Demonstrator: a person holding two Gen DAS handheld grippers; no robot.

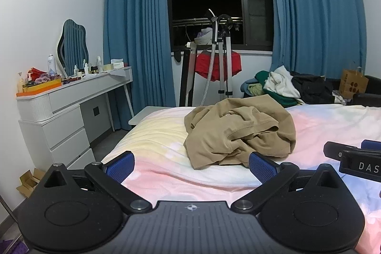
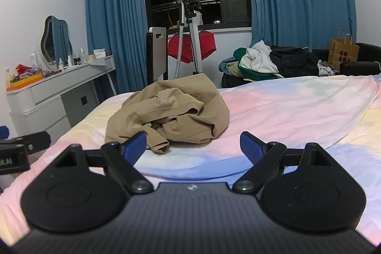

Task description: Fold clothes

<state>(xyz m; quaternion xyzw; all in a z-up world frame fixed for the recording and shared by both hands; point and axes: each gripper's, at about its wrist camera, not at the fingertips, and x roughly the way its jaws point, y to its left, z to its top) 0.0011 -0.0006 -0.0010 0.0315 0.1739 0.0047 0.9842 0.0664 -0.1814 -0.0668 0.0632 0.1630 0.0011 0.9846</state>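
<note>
A crumpled tan garment lies in a heap on the pastel bedspread; it also shows in the right wrist view. My left gripper is open and empty, just short of the heap's near edge. My right gripper is open and empty, with its left fingertip close to the heap's front fold. The right gripper's side shows at the right edge of the left wrist view.
A white dresser with bottles and a mirror stands left of the bed. A pile of clothes and a paper bag lie behind the bed. A garment steamer stand with red cloth stands by the window. Bedspread extends to the right.
</note>
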